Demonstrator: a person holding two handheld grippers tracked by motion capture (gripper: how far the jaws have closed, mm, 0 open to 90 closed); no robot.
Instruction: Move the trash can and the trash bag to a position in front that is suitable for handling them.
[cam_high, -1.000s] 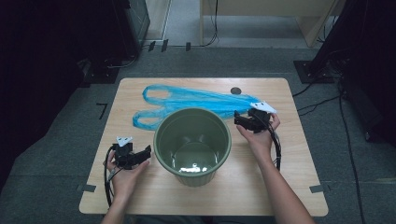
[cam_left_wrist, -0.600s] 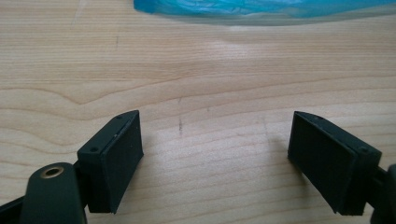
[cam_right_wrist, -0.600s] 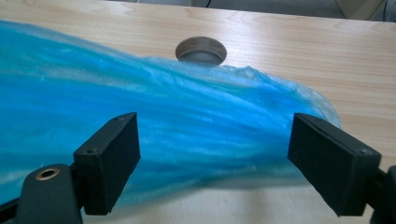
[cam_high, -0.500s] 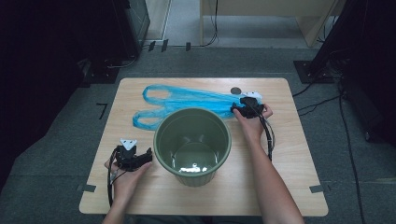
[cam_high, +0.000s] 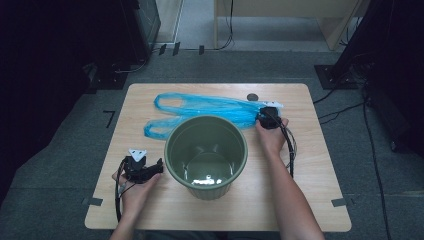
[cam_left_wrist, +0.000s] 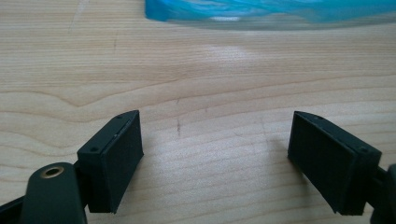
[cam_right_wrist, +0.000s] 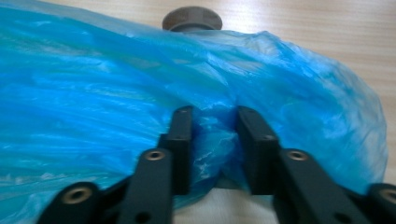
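At the near left of the wooden table (cam_high: 300, 200), the left gripper (cam_high: 159, 167) lies low in the person's left hand (cam_high: 134, 192), its jaws pointing toward the green bucket (cam_high: 206, 155) just beside it; in the left gripper view (cam_left_wrist: 215, 163) the two black pads stand wide apart with only bare wood grain between them, holding nothing, and a strip of blue plastic crosses the top of that view. The bucket stands upright in the middle of the table, mouth up, with a pale glint on its inner floor. Behind it — on the far side of the table — the blue plastic bag (cam_high: 210, 107) lies flat and stretched out, its two looped handles reaching to the left and its body running right past the bucket's far rim. At the bag's right end sits the right gripper (cam_high: 262, 120), held by the right hand (cam_high: 272, 137); its jaws have just been closing, and in the right gripper view (cam_right_wrist: 215, 149) they stand narrow with a bunched fold of the bag (cam_right_wrist: 140, 93) pinched between the pads. Just beyond the bag — near the table's far edge — is a small dark round disc (cam_high: 252, 97), seen again (cam_right_wrist: 192, 18) past the plastic in the right gripper view.
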